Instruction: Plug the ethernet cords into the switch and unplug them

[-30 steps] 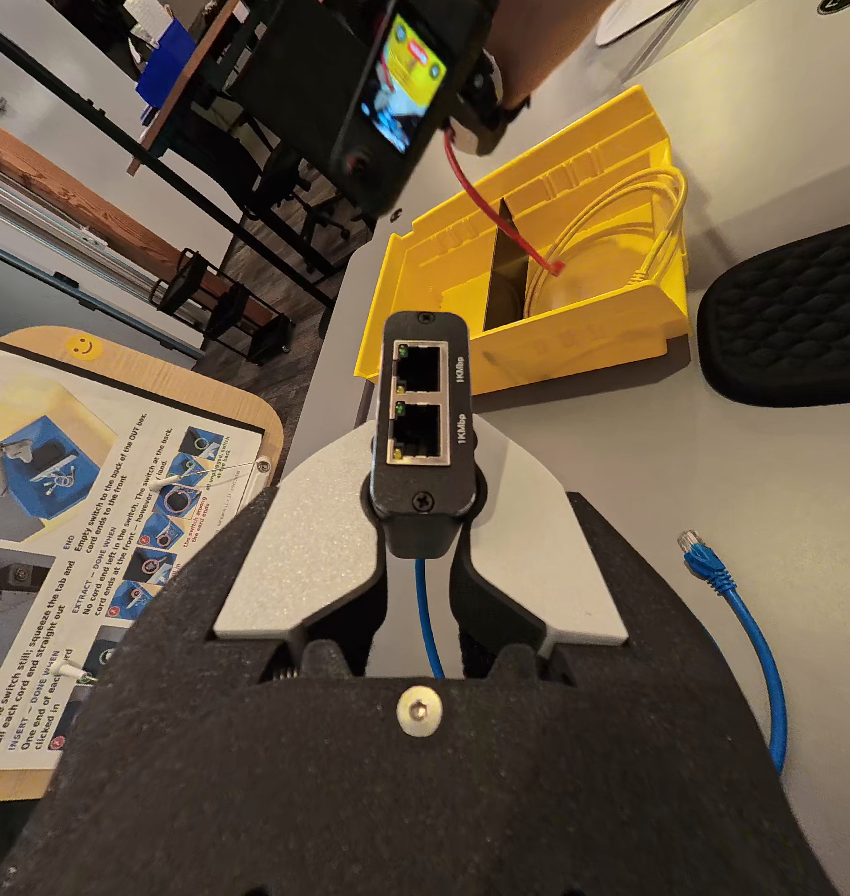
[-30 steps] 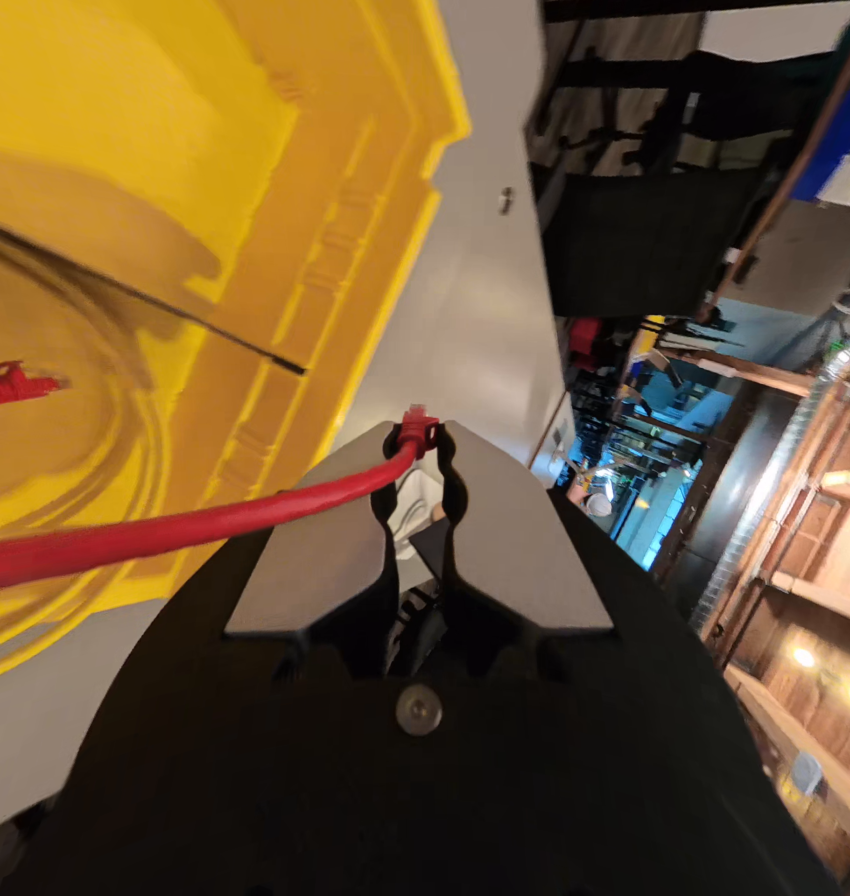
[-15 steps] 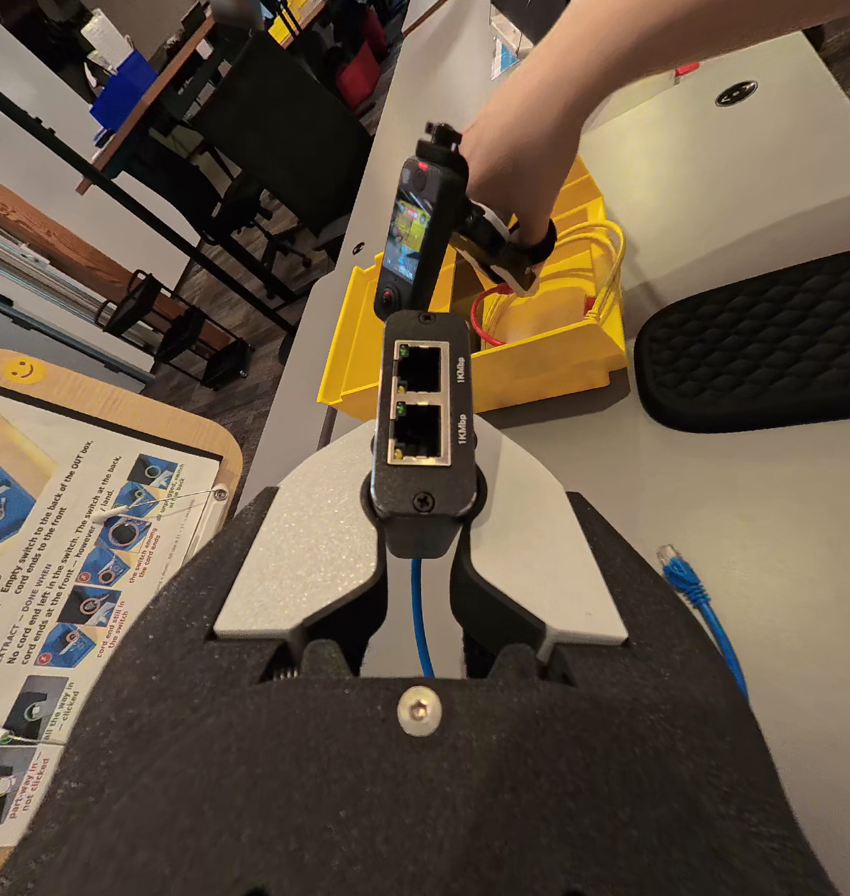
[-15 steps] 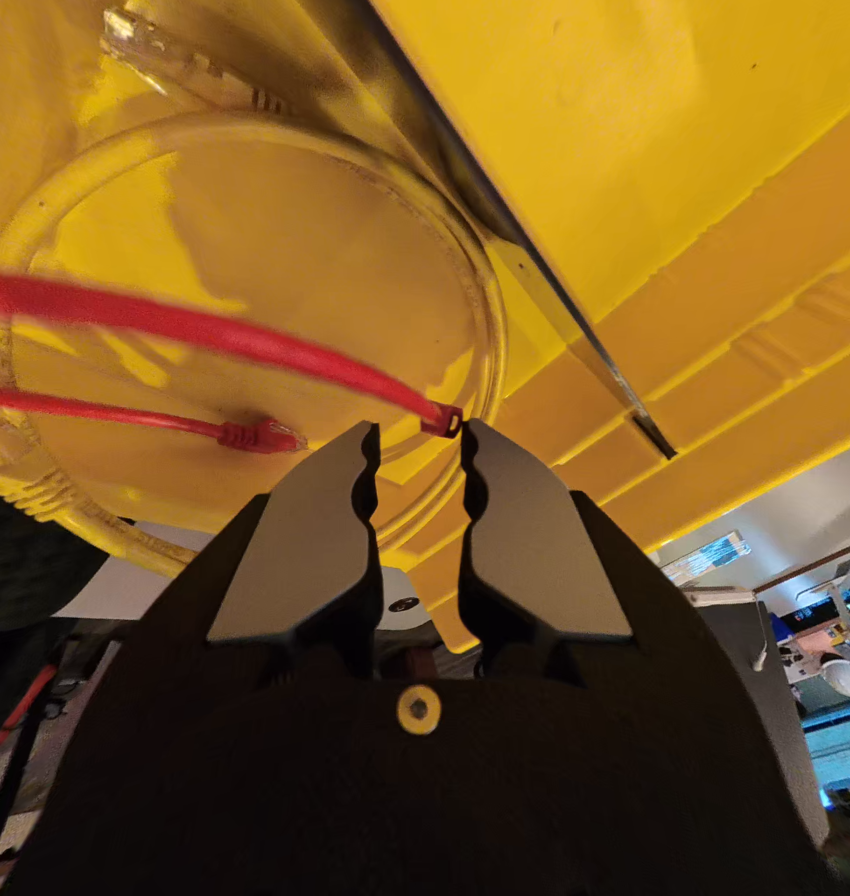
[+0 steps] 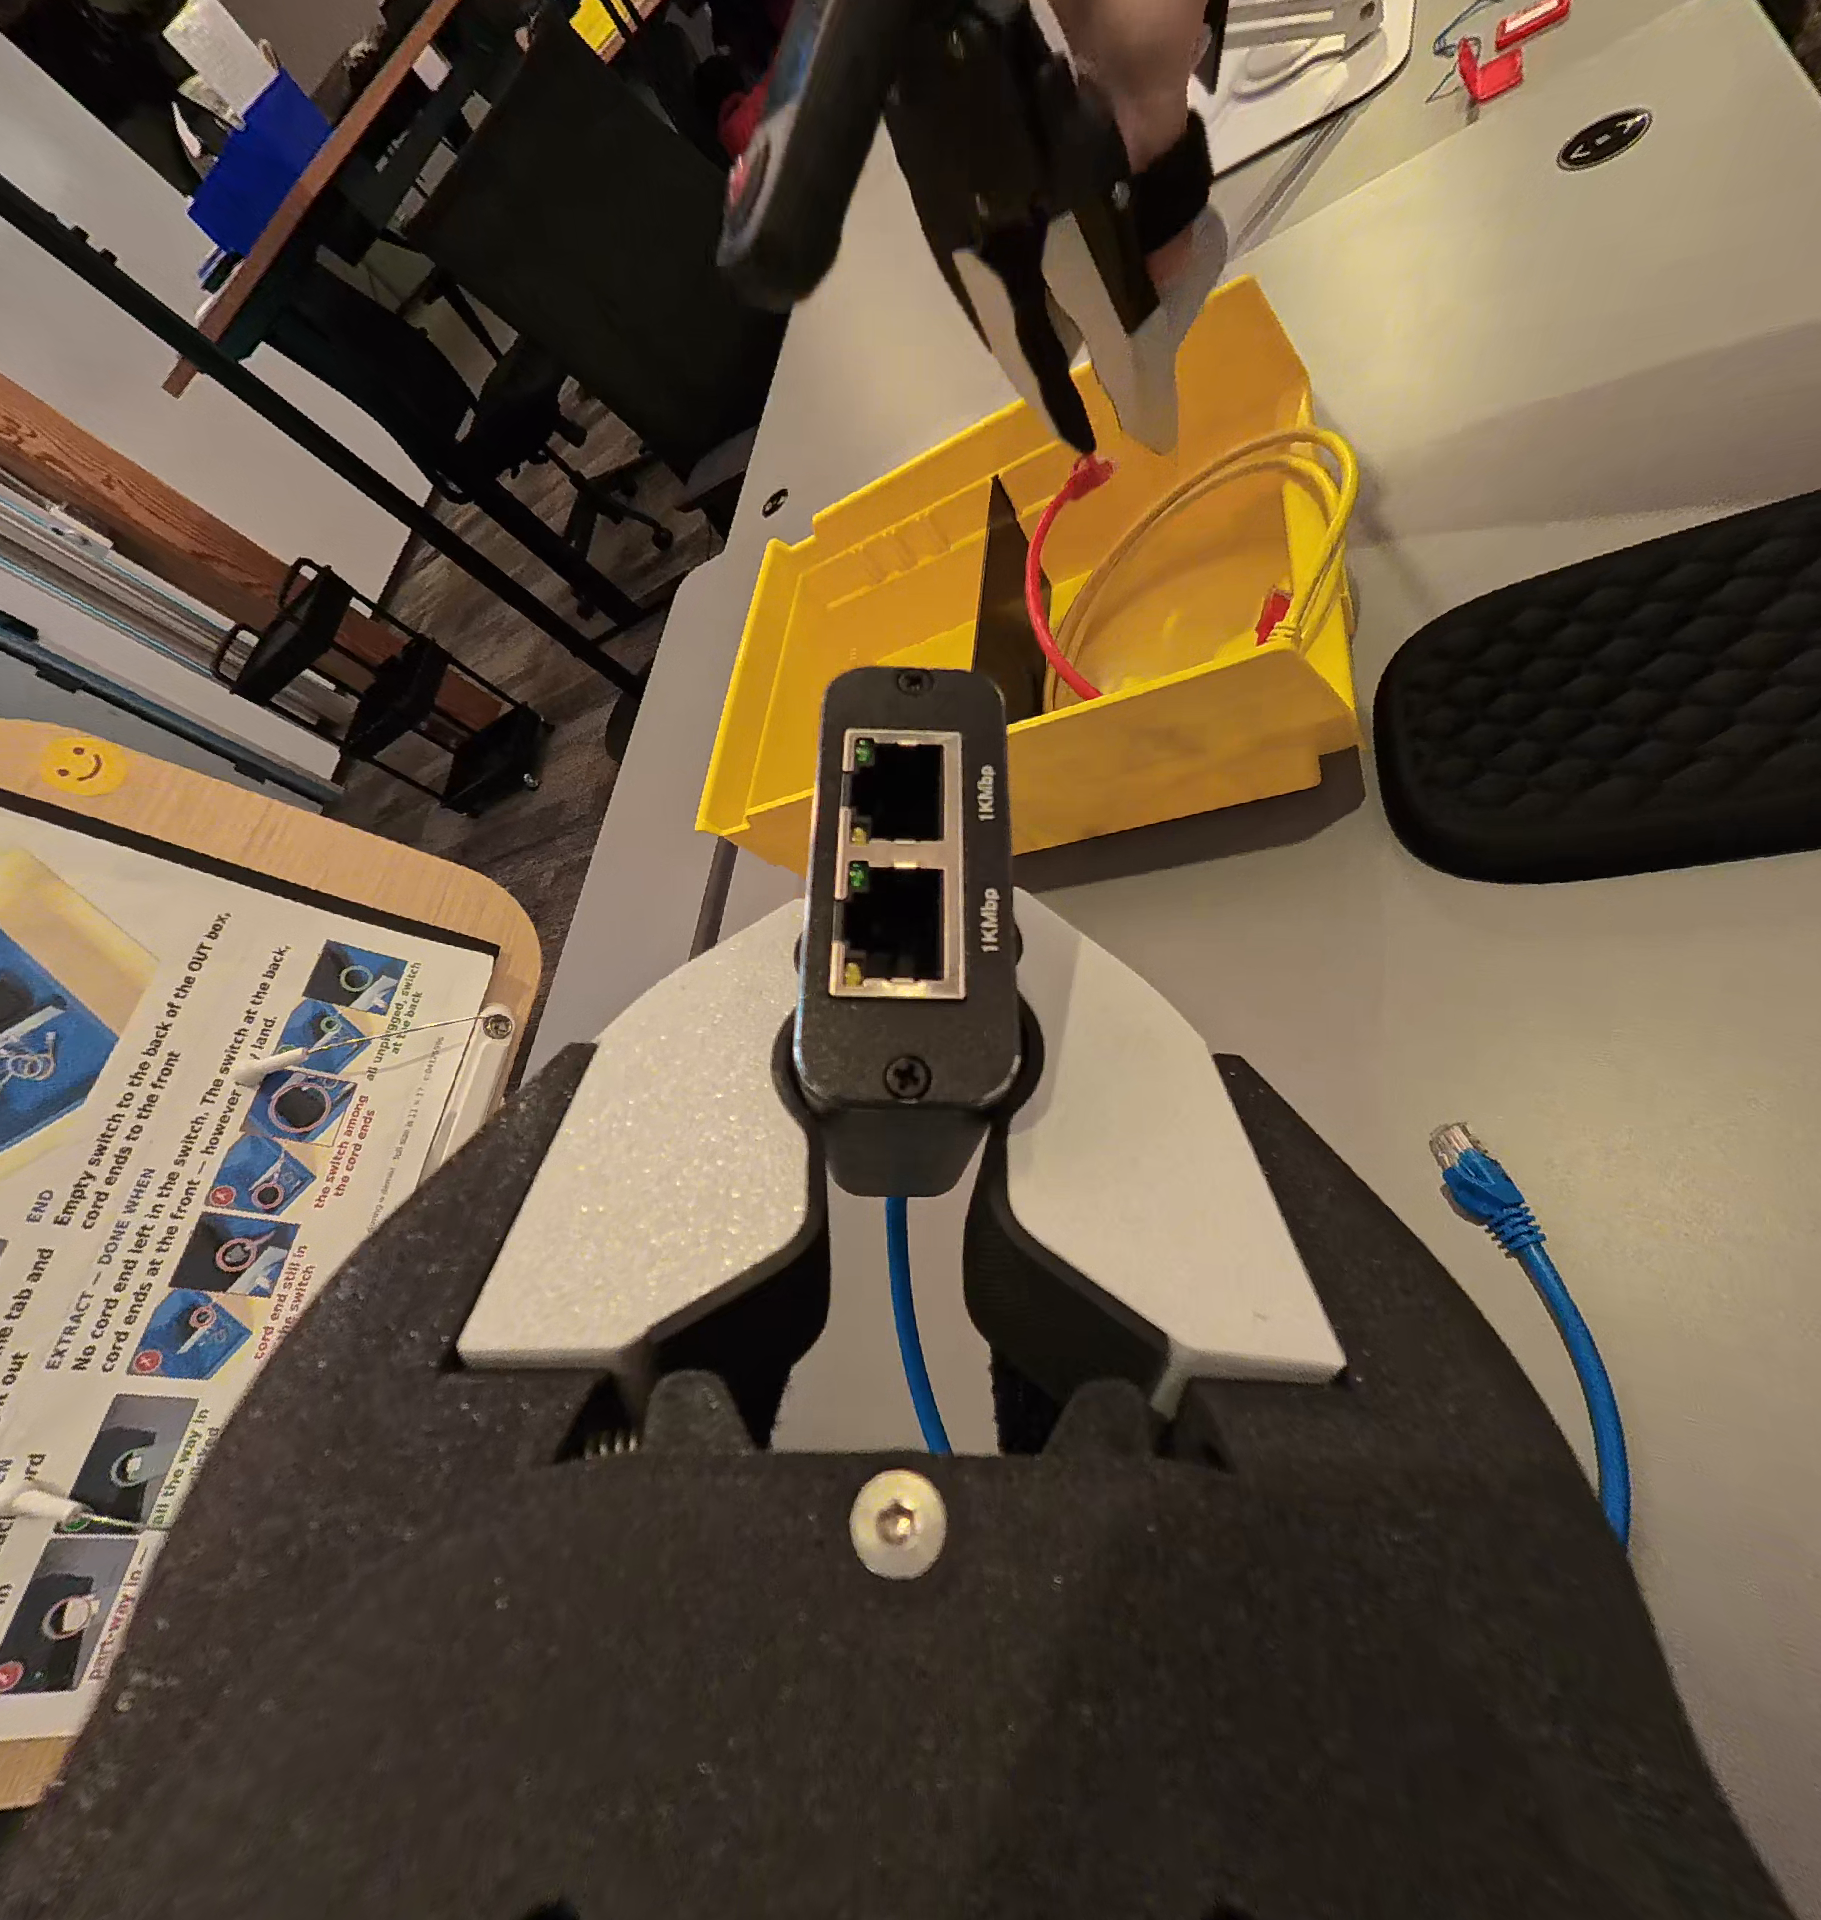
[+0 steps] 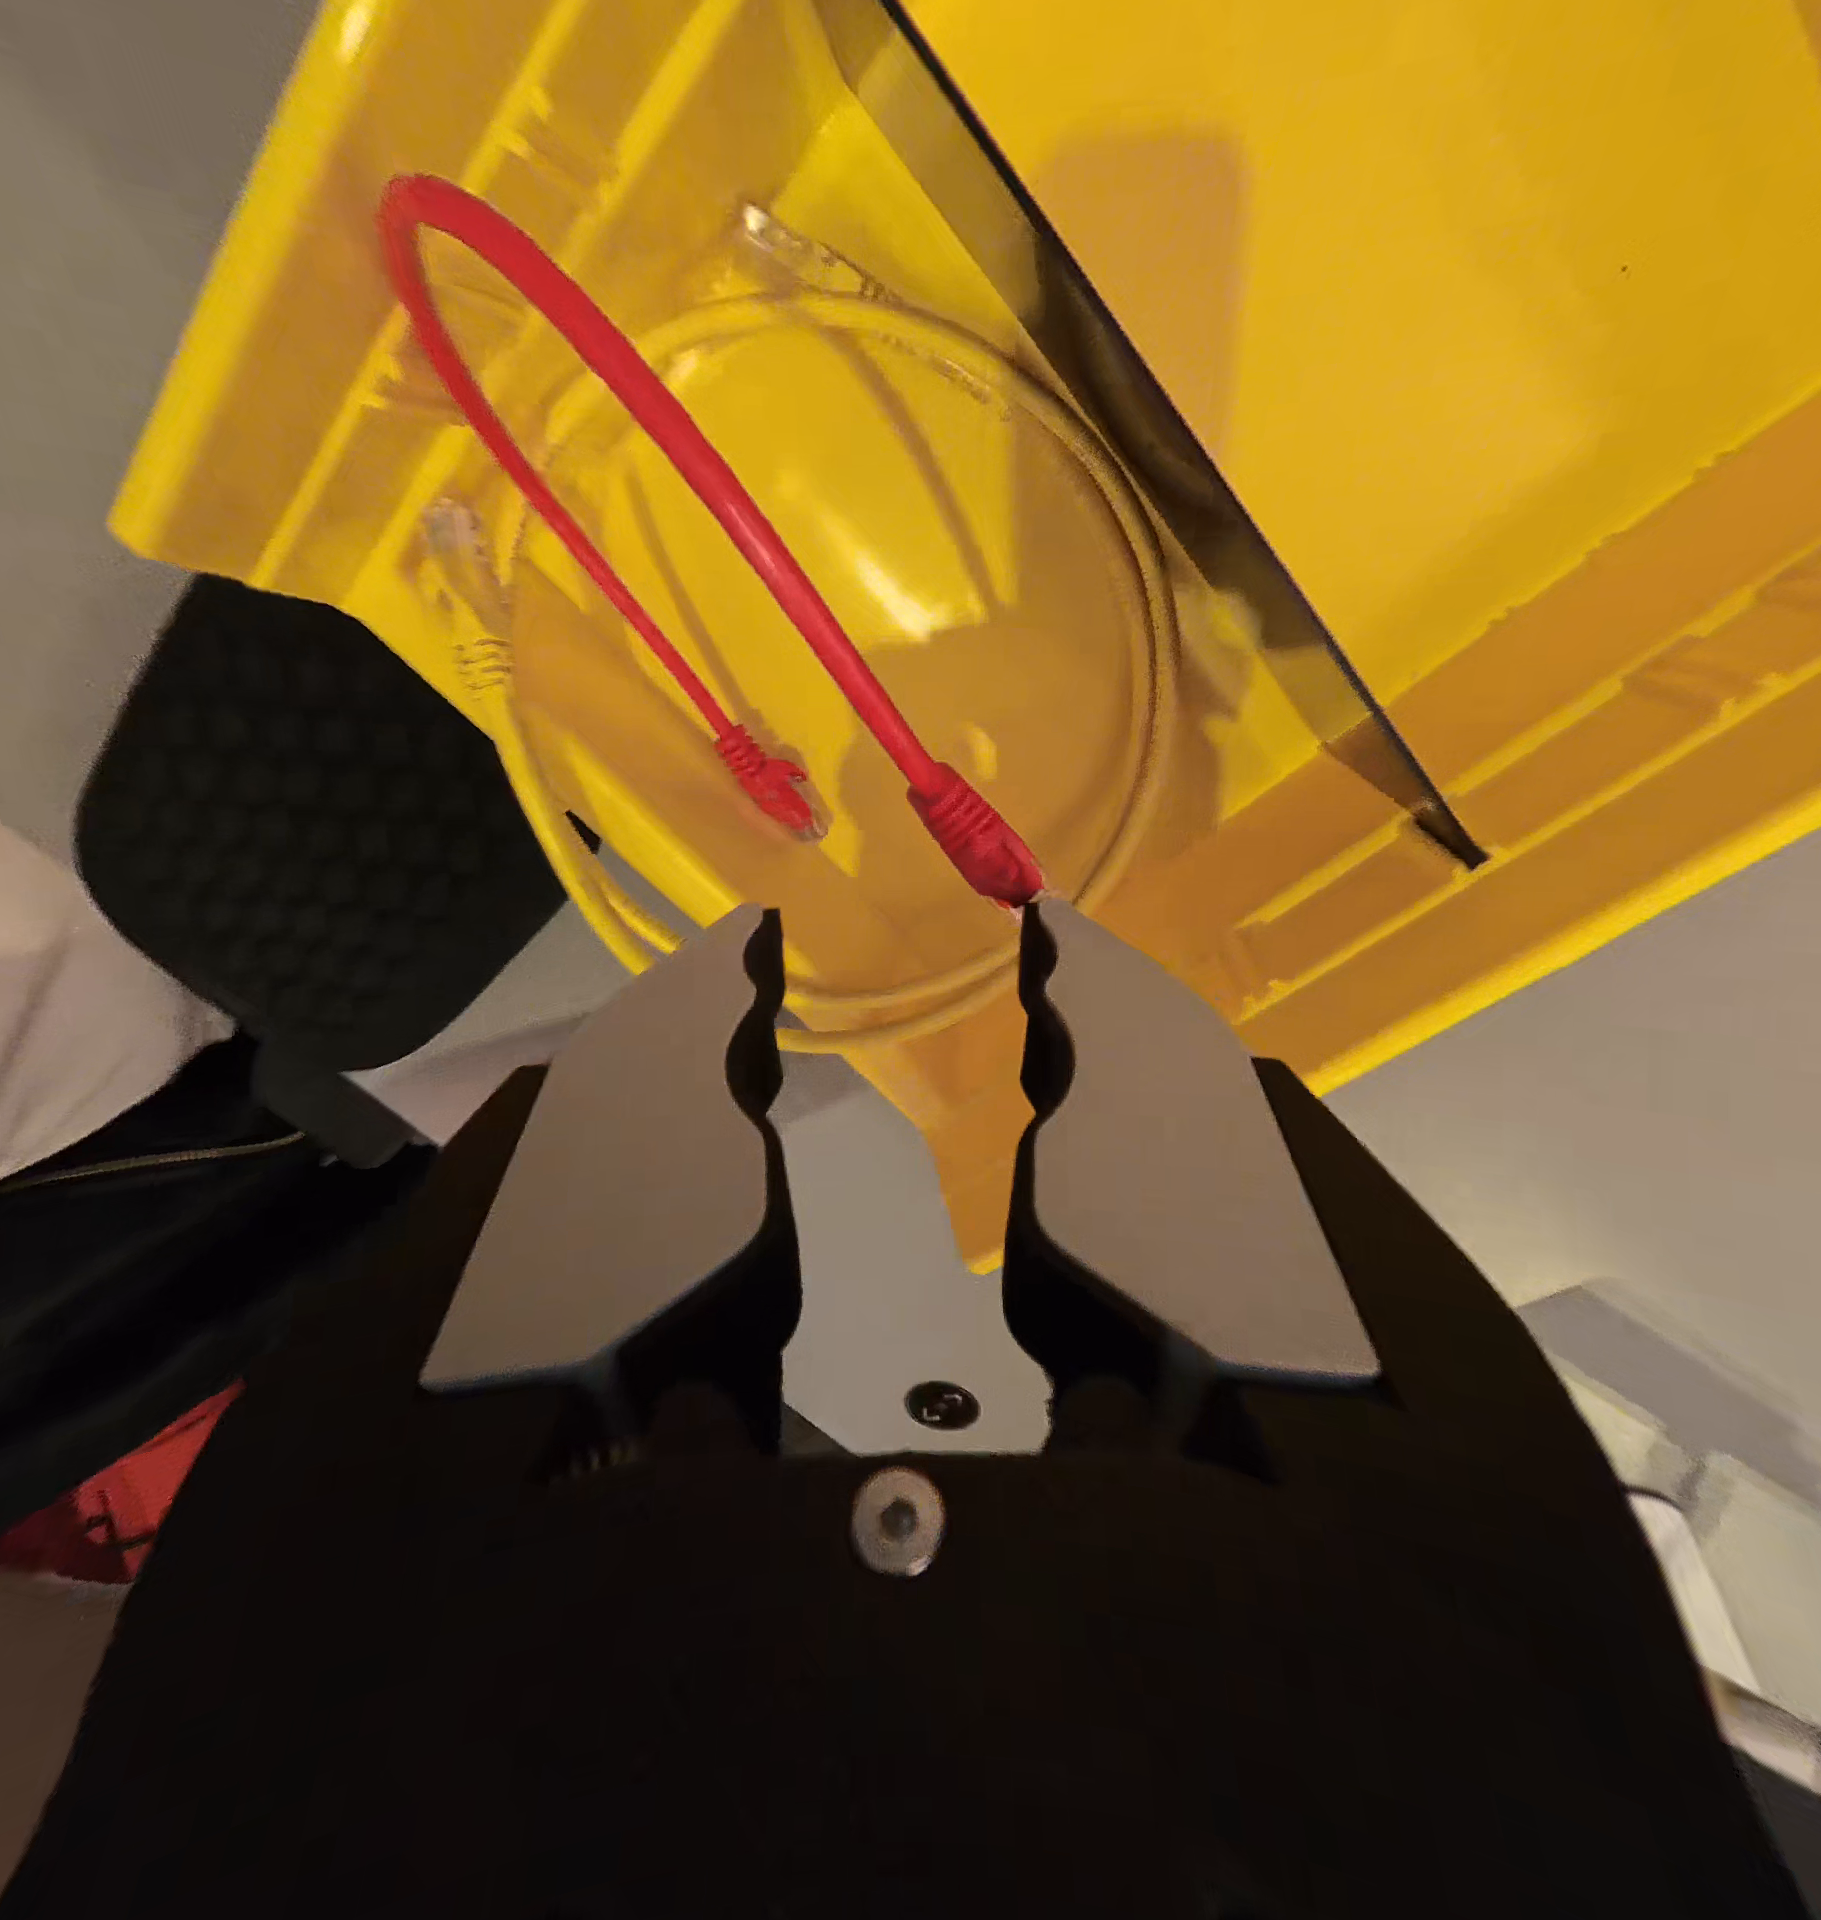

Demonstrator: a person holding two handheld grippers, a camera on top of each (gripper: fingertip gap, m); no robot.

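Our left tongs squeeze the small black metal switch box, its two holes empty. Our right tongs are spread wide with nothing between them; the thin red cord sits in the yellow plastic bin, one plug touching a fingertip. We should pull back slowly so it doesn't snag, then go for the blue cord.

I see warm, dimmish indoor light with soft shadows under the yellow bin. Wide-angle bending curves the edges. The far gripper is motion-blurred, perhaps slightly out of focus.
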